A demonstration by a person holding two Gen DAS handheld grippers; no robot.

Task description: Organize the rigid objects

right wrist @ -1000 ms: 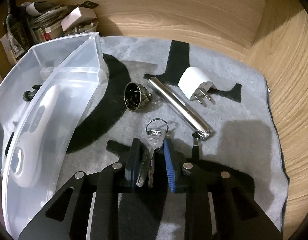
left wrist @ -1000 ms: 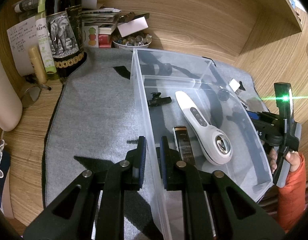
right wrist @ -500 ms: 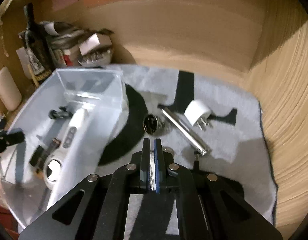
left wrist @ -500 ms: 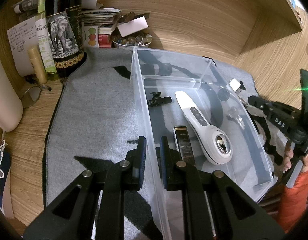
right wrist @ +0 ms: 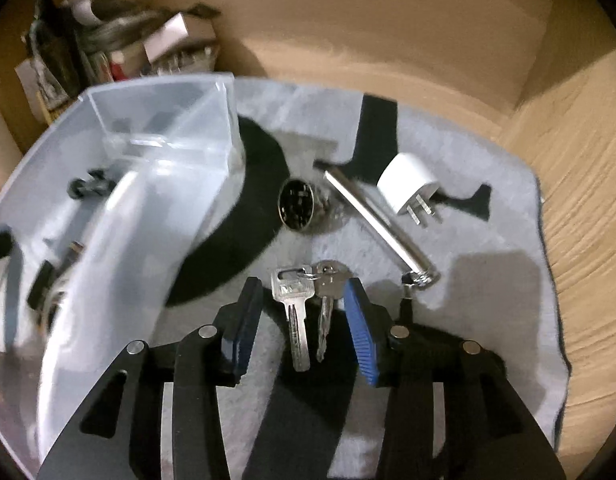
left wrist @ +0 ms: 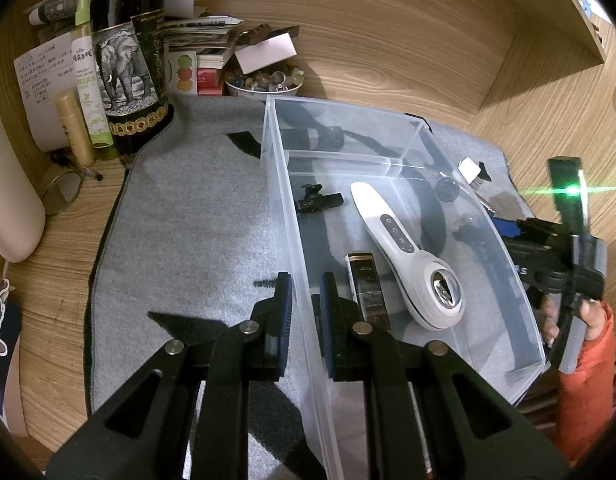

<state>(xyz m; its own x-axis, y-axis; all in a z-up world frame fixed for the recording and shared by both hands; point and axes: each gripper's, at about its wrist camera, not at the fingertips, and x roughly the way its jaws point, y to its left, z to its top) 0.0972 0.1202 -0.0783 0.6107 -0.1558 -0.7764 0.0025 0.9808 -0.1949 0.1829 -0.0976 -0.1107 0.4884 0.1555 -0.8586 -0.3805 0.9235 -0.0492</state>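
- My left jaws [left wrist: 305, 304] straddle the near left wall of the clear plastic bin [left wrist: 286, 216], one finger outside and one inside, gap narrow; whether the pads actually touch the wall I cannot tell.
- Inside the bin, just ahead of my inner left finger, lies a black lighter [left wrist: 366, 286]; to its right a white handheld device [left wrist: 408, 254], and further ahead a small black clip [left wrist: 318, 202].
- My right jaws [right wrist: 304, 312] stand wide apart, gripping nothing.
- Between them on the grey mat [right wrist: 488, 280] lies a bunch of keys [right wrist: 304, 300], two blades pointing back toward me, touching neither pad that I can see.
- Ahead of my right jaws: a round dark metal piece [right wrist: 296, 205], a silver metal tube [right wrist: 378, 222] slanting right, a white plug adapter [right wrist: 408, 186] beyond it.
- The bin sits left of my right jaws.
- The mat lies on the wooden bench [right wrist: 580, 184].
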